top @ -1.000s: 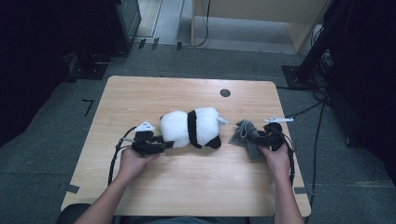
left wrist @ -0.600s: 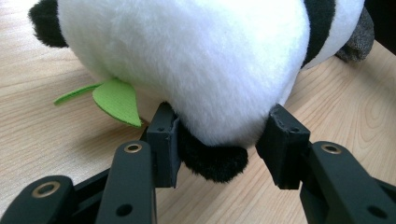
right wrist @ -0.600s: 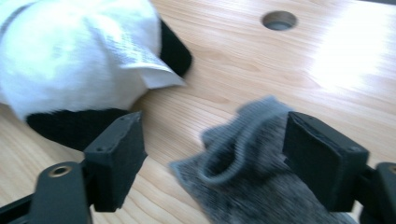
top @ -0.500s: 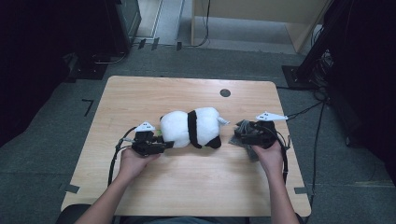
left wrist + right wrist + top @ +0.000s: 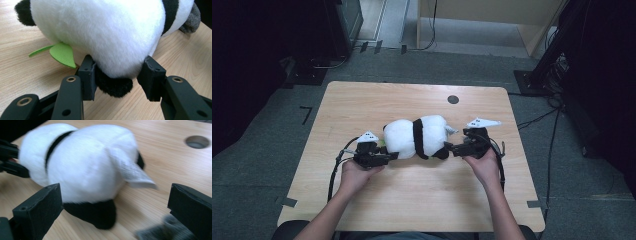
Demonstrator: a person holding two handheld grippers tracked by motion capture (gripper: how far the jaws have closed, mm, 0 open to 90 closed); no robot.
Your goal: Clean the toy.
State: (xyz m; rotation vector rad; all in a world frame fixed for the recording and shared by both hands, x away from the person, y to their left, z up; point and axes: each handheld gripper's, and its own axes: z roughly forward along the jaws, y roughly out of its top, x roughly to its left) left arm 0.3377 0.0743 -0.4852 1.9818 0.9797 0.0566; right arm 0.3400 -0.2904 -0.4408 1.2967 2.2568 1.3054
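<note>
Left tool (image 5: 391, 156): held in the person's left hand (image 5: 357, 174) at the near left of the table (image 5: 362, 100). Jaws clamped on the left end of the plush panda (image 5: 417, 136); in the left gripper view the two pads press into white fur on either side, a black paw (image 5: 113, 86) bulging between them. Left tool point in that view (image 5: 118, 75).

Right tool (image 5: 453, 148): held in the person's right hand (image 5: 484, 167), just right of the panda's right end. Jaws have just been opening and stand wide apart; the right gripper view (image 5: 115, 205), blurred, shows the panda's rear and a black foot (image 5: 96, 213) ahead between the jaws, pads not touching it.

Plush panda: white body, black band round the middle, lying on its side at the table's centre, lengthwise left to right. Green felt leaf (image 5: 62, 53) under its left end. White sewn-in label (image 5: 132, 173) at its right end.

Grey sock (image 5: 165, 231): on the table by the right tool's jaw, partly seen.

Cable hole (image 5: 453, 99): far side of the table.
</note>
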